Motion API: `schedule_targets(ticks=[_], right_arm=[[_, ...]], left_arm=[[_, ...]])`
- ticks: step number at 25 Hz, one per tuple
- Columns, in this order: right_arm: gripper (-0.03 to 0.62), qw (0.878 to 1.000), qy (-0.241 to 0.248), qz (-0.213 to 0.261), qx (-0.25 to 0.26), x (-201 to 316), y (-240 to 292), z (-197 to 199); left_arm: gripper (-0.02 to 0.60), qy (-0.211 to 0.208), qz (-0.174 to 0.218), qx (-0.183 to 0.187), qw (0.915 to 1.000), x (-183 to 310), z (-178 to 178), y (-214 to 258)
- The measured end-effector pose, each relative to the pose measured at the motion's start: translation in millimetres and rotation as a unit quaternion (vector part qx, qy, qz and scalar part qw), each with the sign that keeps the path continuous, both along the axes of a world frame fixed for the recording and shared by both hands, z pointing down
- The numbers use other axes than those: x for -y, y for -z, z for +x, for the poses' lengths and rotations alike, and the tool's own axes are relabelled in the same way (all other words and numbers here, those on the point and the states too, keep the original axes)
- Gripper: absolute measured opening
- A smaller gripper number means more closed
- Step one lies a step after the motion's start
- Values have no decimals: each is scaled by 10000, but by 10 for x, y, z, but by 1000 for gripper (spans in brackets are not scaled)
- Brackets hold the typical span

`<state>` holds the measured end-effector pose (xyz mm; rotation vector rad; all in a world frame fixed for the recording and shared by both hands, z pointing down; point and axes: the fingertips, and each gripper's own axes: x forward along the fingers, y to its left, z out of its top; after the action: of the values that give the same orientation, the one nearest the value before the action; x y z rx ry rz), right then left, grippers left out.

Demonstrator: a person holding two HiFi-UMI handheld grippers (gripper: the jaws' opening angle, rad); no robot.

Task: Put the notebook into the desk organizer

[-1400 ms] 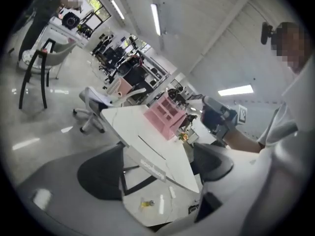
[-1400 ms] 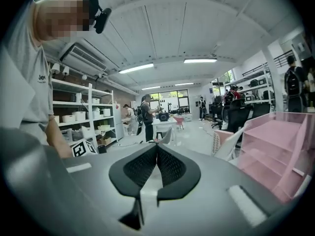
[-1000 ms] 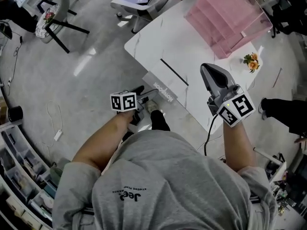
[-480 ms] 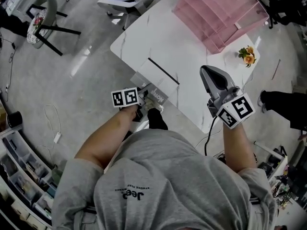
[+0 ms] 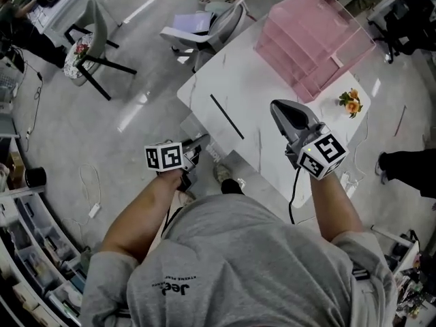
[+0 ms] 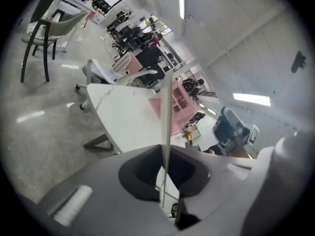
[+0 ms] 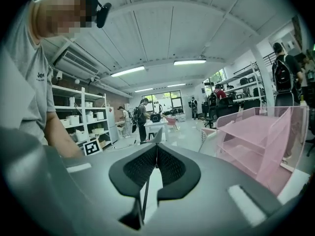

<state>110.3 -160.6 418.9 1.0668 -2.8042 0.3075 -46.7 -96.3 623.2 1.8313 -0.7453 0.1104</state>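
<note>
The notebook is white with a black spine and lies over the near-left edge of the white table. My left gripper has just been closing its jaws and is now shut on the notebook's near edge. In the left gripper view the notebook runs edge-on straight up from the left gripper. The pink clear desk organizer stands at the table's far right, also in the right gripper view. My right gripper hovers over the table, shut and empty.
A small orange flower sits on the table right of the organizer. A grey office chair stands beyond the table and a black-legged chair at far left. Someone's dark-clad leg is at the right. Shelves line the lower left.
The left gripper has closed on the notebook's near edge and risen with it, hiding the printed strip. The right gripper has stayed over the table.
</note>
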Motion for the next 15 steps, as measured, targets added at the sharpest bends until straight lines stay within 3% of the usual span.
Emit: schedule_targets(ticks=[4,8,12,15], right_arm=[[3,9998,-50,180,62,67,228,-332],[3,9990,-299,255,220,-6,496,-557],[3,9974,-545,397,249,-141,705,-691],[3,9952,-790,496,289,-139,773,-575]], left_arm=[[67,-188,473,-197,9985,117,-371,615],[67,-700,967,40,9928,163,-702,1135],[67,-1213,1249,181,9846,272,-869,1593],[67,-1519,1384,269,9783,431,-805,1843]])
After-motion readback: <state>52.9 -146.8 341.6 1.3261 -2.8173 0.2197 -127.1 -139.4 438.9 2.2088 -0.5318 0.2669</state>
